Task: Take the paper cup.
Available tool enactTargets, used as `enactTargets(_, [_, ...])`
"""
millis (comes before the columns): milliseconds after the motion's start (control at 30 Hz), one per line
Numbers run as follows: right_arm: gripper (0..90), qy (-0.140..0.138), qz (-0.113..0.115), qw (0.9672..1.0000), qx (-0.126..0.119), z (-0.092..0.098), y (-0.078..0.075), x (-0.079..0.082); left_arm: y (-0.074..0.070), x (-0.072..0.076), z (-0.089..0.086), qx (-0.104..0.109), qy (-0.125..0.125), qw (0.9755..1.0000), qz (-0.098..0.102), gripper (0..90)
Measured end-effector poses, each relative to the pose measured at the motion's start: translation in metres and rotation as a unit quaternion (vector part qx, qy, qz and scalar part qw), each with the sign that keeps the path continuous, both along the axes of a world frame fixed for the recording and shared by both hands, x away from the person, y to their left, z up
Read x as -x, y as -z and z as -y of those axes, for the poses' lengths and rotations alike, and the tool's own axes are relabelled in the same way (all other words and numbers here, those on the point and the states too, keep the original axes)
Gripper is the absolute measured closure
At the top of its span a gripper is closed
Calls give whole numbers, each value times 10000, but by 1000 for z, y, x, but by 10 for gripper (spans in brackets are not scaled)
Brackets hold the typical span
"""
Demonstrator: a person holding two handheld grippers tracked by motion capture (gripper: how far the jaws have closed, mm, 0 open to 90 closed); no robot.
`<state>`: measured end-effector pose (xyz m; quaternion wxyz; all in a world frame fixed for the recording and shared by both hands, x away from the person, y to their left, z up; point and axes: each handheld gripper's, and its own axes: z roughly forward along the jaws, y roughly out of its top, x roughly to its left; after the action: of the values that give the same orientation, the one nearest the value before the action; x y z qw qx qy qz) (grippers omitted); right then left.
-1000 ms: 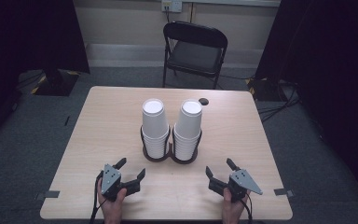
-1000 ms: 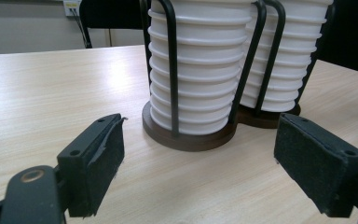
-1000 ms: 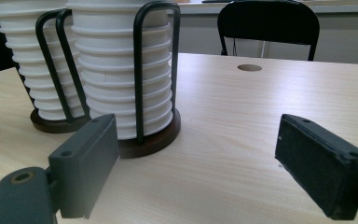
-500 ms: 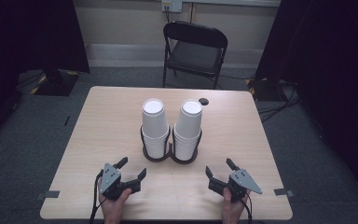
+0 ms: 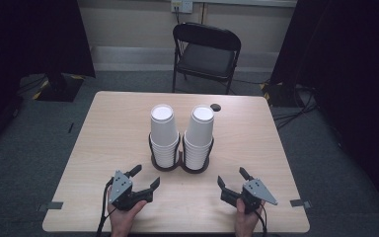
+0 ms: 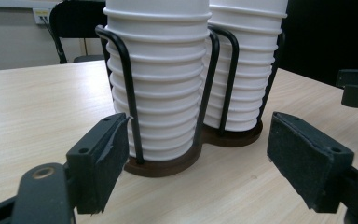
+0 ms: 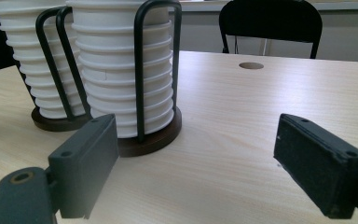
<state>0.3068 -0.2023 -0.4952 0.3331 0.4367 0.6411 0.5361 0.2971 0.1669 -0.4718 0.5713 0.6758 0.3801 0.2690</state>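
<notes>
Left tongs (image 5: 145, 178) wide apart, holding nothing, resting low on the near part of the surface (image 5: 108, 133), held by a hand (image 5: 123, 217). Right tongs (image 5: 233, 178) also wide, holding nothing, near edge on the right side, second hand (image 5: 246, 222) under them. Both point toward the cups, well short of them.

Two stacks of white paper cups: left stack (image 5: 163, 133) and right stack (image 5: 199, 136), side by side at the middle of the surface. Each sits in a black wire ring of one double holder (image 5: 180, 165) with a dark brown base. Exact cup count per stack cannot be told.

One small dark round spot (image 5: 215, 106) on the surface behind the right stack.

Surface is light wood. One black folding chair (image 5: 205, 54) beyond the far edge. Grey carpet floor (image 5: 39, 143), pale wall with a socket (image 5: 181, 6), dark curtains at both sides.
</notes>
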Motion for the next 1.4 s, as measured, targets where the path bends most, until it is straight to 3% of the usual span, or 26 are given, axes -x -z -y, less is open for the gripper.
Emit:
enactTargets(233, [132,11,50,10000,-3,0,0,1,-10,-3,9,62,187,9998,54,207])
enactTargets(400, [132,34,95,9999,-24,1,0,2,-19,-2,15,-13,403,9990,183,208])
enactTargets(867, [131,-5,-31,10000,-51,1,0,0,-37,-13,35,-83,779,9967,206,255])
enactTargets(1167, [132,-7,-21,10000,-63,1,0,0,-47,-22,47,-238,911,9953,229,248])
enactTargets(1400, [133,11,2,10000,-52,1,0,0,-56,-28,53,-190,934,9950,296,213])
